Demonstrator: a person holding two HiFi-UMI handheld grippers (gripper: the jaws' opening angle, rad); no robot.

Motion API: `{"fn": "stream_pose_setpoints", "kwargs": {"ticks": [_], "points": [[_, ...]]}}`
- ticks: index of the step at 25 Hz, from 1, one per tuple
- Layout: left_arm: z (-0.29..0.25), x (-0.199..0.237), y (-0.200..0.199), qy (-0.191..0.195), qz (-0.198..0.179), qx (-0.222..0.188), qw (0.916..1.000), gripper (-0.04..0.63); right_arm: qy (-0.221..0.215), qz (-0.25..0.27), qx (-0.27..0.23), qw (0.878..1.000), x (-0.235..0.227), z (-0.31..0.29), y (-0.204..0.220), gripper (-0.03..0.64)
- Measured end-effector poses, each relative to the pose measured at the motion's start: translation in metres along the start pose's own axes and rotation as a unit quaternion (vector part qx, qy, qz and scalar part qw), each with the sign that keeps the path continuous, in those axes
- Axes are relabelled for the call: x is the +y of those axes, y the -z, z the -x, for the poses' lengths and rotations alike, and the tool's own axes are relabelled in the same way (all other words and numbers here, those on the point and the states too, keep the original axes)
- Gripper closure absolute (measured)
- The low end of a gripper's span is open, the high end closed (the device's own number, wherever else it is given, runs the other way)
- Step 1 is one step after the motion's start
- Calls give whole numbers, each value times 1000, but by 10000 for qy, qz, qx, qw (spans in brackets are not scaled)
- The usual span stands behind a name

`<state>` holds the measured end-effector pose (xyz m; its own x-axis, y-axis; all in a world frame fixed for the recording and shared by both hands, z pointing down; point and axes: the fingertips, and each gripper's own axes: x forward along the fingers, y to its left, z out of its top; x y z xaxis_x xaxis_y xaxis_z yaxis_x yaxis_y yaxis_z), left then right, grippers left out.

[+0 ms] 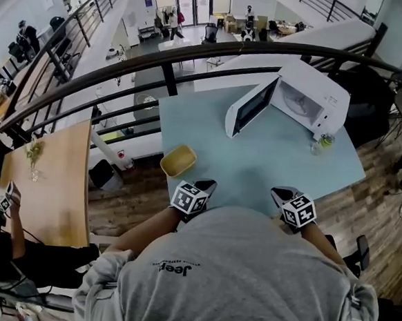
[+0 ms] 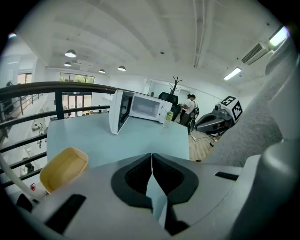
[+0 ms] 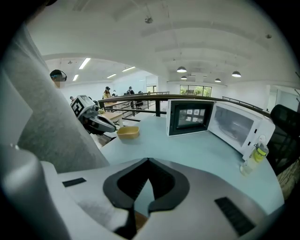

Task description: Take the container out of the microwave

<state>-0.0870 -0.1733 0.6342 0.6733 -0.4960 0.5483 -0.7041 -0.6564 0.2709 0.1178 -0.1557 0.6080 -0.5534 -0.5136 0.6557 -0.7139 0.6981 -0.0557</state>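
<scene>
On the pale blue tabletop (image 1: 209, 140), out in the open, sits the yellow container (image 1: 178, 161), close to the tabletop's left edge and well apart from the white microwave (image 1: 310, 99) at the far right corner, whose door (image 1: 250, 106) hangs wide open. Both tongs are drawn in near the person's body at the near edge. The left tongs (image 1: 206, 186) are just beside the container, which lies a little ahead of them and to their left. The right tongs (image 1: 281, 194) are farther from it, across the tabletop. Neither pair touches it. In the left gripper view the left tongs (image 2: 151, 154) are clenched tip to tip with only bare tabletop showing behind them, and the container (image 2: 64, 168) appears low at the left, its near end cut off by the gripper's grey body. The right tongs (image 3: 147, 160) are likewise pressed together on nothing, with the container (image 3: 128, 132) beyond them to the left. A small bottle (image 1: 324, 140) stands by the microwave's right corner (its label is too small to read). The person's grey shirt (image 1: 247, 278) hides both hands and the tabletop's near edge in the head view. The microwave's inside is washed out, and whether the container holds anything cannot be made out.
</scene>
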Motion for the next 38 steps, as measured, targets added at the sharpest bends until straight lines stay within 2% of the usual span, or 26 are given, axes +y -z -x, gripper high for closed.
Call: {"fn": "stream_pose_setpoints", "kwargs": {"ticks": [11, 15, 19, 23, 26, 29, 33, 35, 38], "points": [[38, 15, 57, 581, 64, 360, 9976, 571, 212, -647, 409, 9968, 78, -3, 33, 598], [37, -4, 76, 843, 95, 451, 9954, 571, 308, -865, 538, 9943, 96, 10, 56, 598], [37, -32, 79, 942, -64, 473, 9944, 571, 355, -1022, 356, 9935, 96, 31, 64, 598], [41, -69, 85, 798, -169, 483, 9955, 571, 301, -992, 23, 9946, 96, 65, 74, 598], [40, -101, 102, 499, -191, 522, 9972, 571, 208, -854, -313, 9956, 99, 101, 91, 598], [35, -153, 123, 289, 114, 488, 9983, 571, 109, -740, -636, 9952, 104, 150, 117, 598], [17, -240, 147, 381, 436, 405, 9975, 571, -31, -916, -898, 9917, 108, 208, 171, 600], [12, -278, 146, 408, 277, 493, 9976, 571, -80, -1037, -910, 9904, 105, 227, 199, 598], [12, -310, 146, 331, -240, 560, 9976, 571, -168, -1173, -1082, 9870, 104, 246, 223, 598]]}}
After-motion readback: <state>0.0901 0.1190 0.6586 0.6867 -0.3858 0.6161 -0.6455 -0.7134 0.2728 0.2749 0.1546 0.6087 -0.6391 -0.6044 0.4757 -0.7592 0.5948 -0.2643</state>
